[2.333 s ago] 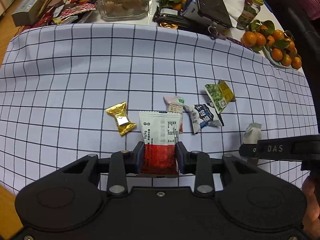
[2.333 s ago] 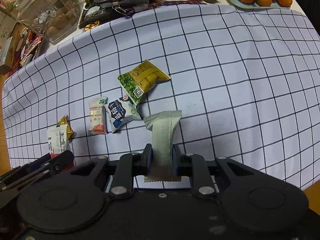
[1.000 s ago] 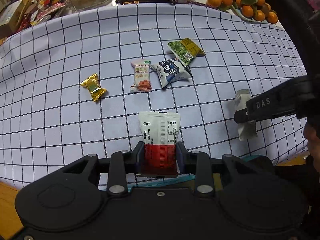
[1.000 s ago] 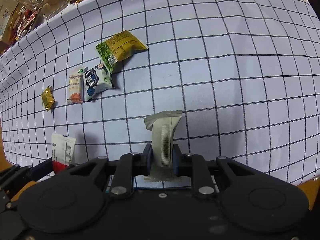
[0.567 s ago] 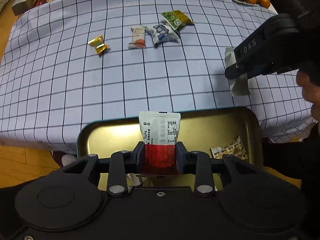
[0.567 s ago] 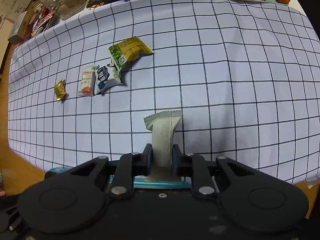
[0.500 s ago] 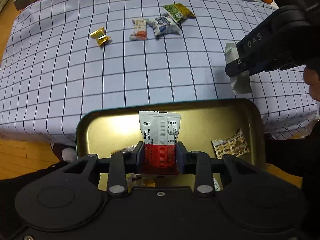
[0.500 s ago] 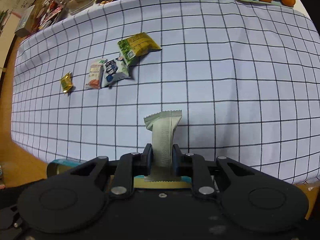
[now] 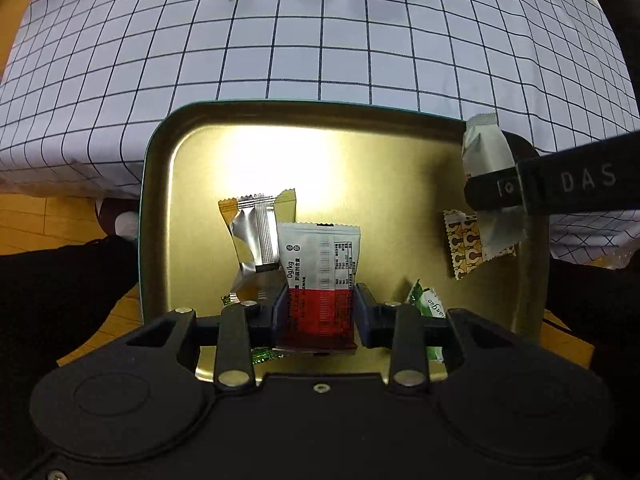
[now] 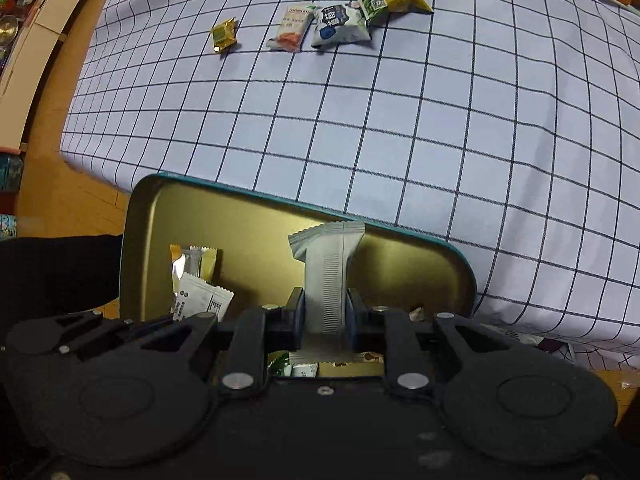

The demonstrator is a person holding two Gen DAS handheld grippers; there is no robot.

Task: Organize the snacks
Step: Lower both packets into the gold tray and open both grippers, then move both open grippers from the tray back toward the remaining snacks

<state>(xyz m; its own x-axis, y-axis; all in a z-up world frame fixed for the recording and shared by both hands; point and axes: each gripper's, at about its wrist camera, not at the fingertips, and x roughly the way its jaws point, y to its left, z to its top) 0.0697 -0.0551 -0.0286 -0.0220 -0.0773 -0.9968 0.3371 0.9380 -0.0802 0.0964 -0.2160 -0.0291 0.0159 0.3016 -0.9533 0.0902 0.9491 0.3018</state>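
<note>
Hovering over our gold tray (image 9: 160,184) beside the checked tablecloth (image 9: 360,40), our left gripper (image 9: 320,312) has its jaws easing apart around the red-and-white packet (image 9: 320,272), pads apparently still touching it; our right gripper (image 10: 325,314) pinches a grey-green packet (image 10: 326,272) above the tray, where a silver-orange packet (image 9: 256,240) lies.

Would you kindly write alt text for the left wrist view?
The left gripper, jaws opening, has a red-and-white snack packet between them above a gold tray that already holds several snacks. The right gripper brings a grey packet over its right edge.
</note>
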